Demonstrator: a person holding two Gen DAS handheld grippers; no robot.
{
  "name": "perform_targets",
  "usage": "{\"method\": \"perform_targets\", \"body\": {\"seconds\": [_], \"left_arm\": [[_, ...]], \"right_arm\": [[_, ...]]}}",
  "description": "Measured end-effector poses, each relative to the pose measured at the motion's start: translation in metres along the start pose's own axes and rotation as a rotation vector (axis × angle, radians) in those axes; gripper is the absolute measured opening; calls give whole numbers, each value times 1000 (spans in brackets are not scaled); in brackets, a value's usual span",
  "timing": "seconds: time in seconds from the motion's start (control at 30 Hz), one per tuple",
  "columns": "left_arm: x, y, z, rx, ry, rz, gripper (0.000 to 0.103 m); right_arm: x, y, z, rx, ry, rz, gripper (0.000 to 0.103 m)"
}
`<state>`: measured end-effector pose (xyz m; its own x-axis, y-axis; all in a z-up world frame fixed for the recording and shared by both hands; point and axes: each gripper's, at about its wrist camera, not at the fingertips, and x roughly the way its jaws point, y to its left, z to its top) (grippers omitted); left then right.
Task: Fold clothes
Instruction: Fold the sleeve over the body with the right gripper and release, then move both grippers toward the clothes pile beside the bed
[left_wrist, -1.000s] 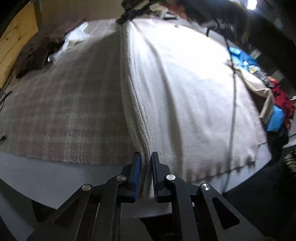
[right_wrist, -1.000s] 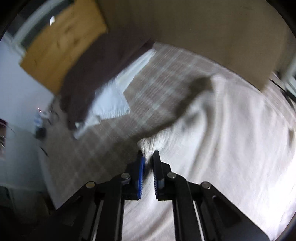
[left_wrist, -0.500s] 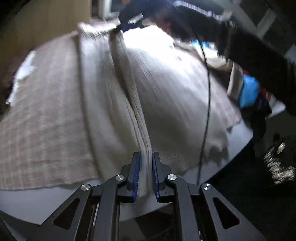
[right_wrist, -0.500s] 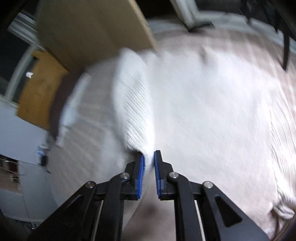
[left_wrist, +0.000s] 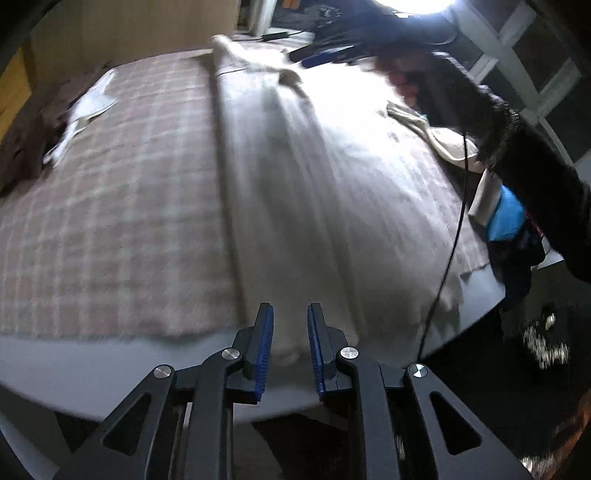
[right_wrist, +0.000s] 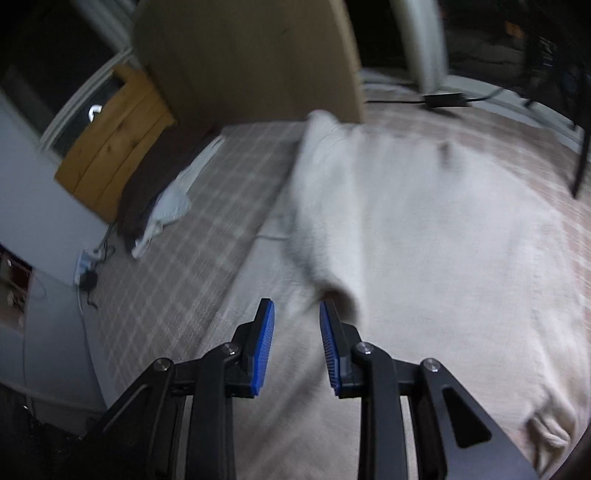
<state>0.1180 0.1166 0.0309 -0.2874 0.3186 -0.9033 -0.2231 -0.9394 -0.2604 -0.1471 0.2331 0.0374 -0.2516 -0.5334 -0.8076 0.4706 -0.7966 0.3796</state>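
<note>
L gripper (left_wrist: 290, 334) & R gripper (right_wrist: 296, 332) jaws just been opening, both slightly apart, cream sweater (left_wrist: 314, 177) edge loose between, unpinched

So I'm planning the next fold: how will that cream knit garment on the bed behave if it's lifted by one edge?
The cream knit garment will probably flop and drape, since it lies in soft ridges on the plaid blanket. Its thick ribbed fabric looks fairly heavy, so it may sag. The knit texture should grip rather than slip.
</note>
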Motion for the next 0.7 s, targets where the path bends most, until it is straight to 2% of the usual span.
{"method": "perform_targets", "body": {"seconds": [0.1, 0.17, 0.27, 0.3, 0.4, 0.47, 0.53, 0.6, 0.7], "left_arm": [[27, -11, 5, 38, 31, -25, 17], [46, -16, 0, 73, 52, -3, 18], [44, -16, 0, 75, 59, -7, 20], [41, -13, 0, 60, 63, -6, 20], [23, -9, 0, 17, 44, 11, 20], [10, -9, -1, 7, 19, 15, 20], [0, -11, 0, 7, -6, 19, 21], [-4, -16, 3, 11, -14, 11, 21], [3, -34, 9, 64, 1, -17, 23]], "right_arm": [[22, -1, -1, -9, 7, -46, 26], [39, -14, -6, -13, 65, -83, 26], [28, -18, -3, -11, 65, -52, 25], [19, -21, -1, 9, 51, -37, 25], [-33, -41, -4, 114, -76, 68, 26], [-70, -62, -12, 180, -155, 74, 26], [-105, -87, -29, 236, -224, 46, 26], [-136, -113, -53, 287, -259, -20, 26], [-175, -149, -101, 366, -267, -126, 26]]}}
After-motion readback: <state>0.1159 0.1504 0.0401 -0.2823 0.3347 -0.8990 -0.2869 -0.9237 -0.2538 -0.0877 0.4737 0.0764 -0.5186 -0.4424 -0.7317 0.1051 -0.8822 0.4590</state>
